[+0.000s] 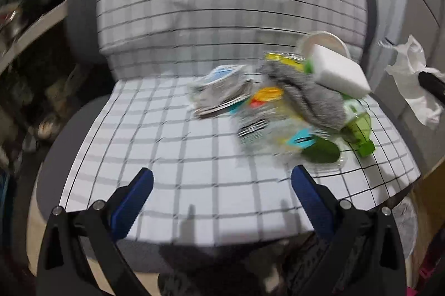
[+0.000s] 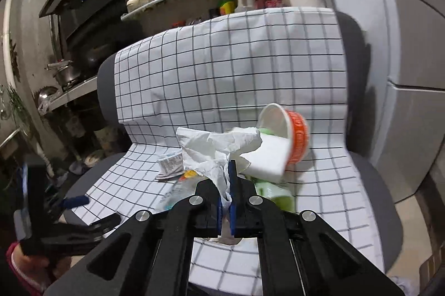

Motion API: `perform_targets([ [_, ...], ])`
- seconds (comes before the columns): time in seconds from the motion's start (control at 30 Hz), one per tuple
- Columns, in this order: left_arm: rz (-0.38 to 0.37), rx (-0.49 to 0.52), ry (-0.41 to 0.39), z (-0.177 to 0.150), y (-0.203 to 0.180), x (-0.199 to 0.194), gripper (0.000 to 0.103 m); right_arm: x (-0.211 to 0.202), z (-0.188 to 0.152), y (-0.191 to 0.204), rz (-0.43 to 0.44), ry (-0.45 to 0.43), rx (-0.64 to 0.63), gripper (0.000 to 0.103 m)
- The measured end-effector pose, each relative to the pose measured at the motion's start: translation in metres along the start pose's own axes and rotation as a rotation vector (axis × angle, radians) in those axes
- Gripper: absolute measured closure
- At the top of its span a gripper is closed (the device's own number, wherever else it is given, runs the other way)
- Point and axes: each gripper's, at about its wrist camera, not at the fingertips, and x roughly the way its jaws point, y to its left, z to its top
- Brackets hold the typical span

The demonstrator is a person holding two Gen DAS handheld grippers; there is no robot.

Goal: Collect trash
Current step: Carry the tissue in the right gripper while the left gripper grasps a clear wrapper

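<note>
Pinching a crumpled white paper tissue [image 2: 219, 148] between its blue pads, the right gripper [image 2: 228, 184] has its jaws drawn nearly together, the paper bunched in the narrow gap and billowing out above and to the left of the fingertips. That tissue hangs over the near part of a grey chair [image 2: 389, 184] draped with a white cloth printed in a black grid [image 2: 222, 68].

Beyond the pinched paper, the rest of the litter lies piled on the right half of the seat: an orange-and-white paper cup tipped on its side [image 2: 289, 129] against the backrest, a white foam block [image 2: 267, 157] leaning at its mouth, a green plastic bottle [image 1: 358, 126] lying flat, a grey knitted rag [image 1: 311, 98] over it, and some printed plastic wrappers [image 1: 219, 93] further left. Motion blur in the left wrist view smears the wrappers, so their print is unreadable.

The left gripper [image 1: 222, 179] hovers with its jaws spread wide and nothing between them, over bare cloth at the near edge of the seat; the pile sits just beyond and to the right of its right fingertip.
</note>
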Motion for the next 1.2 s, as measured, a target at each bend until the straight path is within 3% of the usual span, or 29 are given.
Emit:
perform_targets([
  [0.23,0.001,0.126,0.016,0.016,-0.052,0.039,0.017,0.004,-0.017,-0.025,-0.014,0.052,0.06,0.099],
  [0.43,0.08,0.196,0.043,0.021,-0.068,0.07,0.027,0.009,-0.021,-0.034,-0.009,0.065,0.069,0.099],
  [0.53,0.107,0.225,0.046,0.017,-0.068,0.076,0.037,0.012,-0.022,-0.035,-0.01,0.068,0.073,0.099],
  [0.63,0.114,0.213,0.01,0.023,-0.061,0.075,0.053,0.012,-0.023,-0.035,-0.01,0.067,0.076,0.099],
  [0.7,0.104,0.198,0.001,0.028,-0.054,0.075,0.083,0.011,-0.023,-0.035,-0.01,0.065,0.074,0.099],
  [0.77,0.065,0.163,-0.006,0.032,-0.045,0.071,0.101,0.008,-0.023,-0.033,-0.012,0.06,0.07,0.099],
  [0.83,0.0,0.1,-0.046,0.036,-0.033,0.056,0.103,0.005,-0.022,-0.03,-0.017,0.052,0.064,0.099],
  [0.93,-0.036,0.038,-0.117,0.041,-0.017,0.026,0.103,0.002,-0.023,-0.028,-0.02,0.053,0.065,0.099],
  [1.07,-0.129,-0.05,-0.149,0.035,0.003,-0.012,0.103,-0.001,-0.026,-0.022,-0.015,0.066,0.064,0.099],
  [1.2,-0.18,-0.075,-0.168,0.016,0.003,-0.038,0.103,-0.006,-0.032,-0.016,-0.014,0.081,0.052,0.099],
])
